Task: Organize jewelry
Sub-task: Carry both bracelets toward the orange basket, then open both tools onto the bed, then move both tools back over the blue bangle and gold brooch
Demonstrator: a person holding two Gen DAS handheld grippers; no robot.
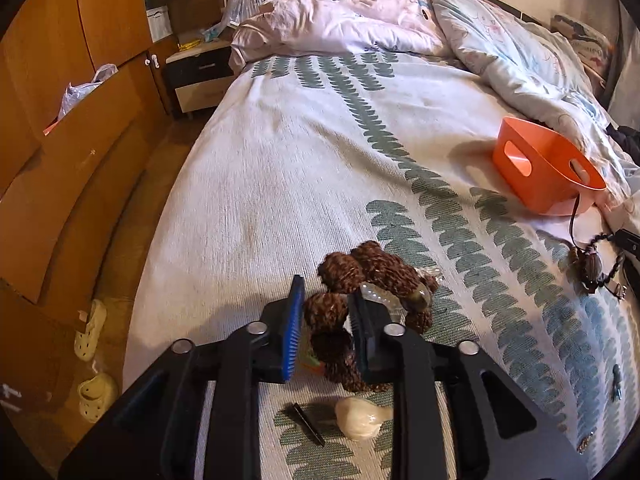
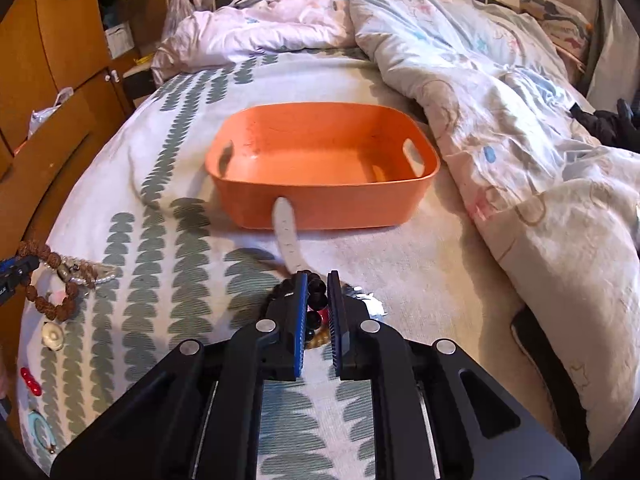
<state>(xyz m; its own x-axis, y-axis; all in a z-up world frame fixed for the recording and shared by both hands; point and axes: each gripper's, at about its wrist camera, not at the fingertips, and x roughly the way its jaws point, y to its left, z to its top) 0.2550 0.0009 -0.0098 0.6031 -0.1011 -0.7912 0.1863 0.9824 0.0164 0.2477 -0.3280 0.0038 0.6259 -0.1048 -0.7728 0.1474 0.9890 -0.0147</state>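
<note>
My left gripper (image 1: 326,300) is shut on a brown rudraksha bead bracelet (image 1: 376,268), lifted a little above the bedspread; a string of clear pearls (image 1: 380,296) tangles with it. It also shows at the left of the right wrist view (image 2: 50,276). My right gripper (image 2: 318,288) is shut on a dark bead bracelet (image 2: 318,294) low over the bed. A grey watch strap (image 2: 288,240) lies ahead of it, against the empty orange basket (image 2: 320,200). In the left wrist view the basket (image 1: 536,160) stands far right, with dark beads (image 1: 592,268) near it.
A cream shell-like piece (image 1: 360,416) and a black clip (image 1: 308,424) lie under my left gripper. Red beads (image 2: 30,382), a turquoise ring (image 2: 38,428) and a cream piece (image 2: 54,336) lie at left. A crumpled duvet (image 2: 500,100) covers the right side. Wardrobe (image 1: 60,120) stands left.
</note>
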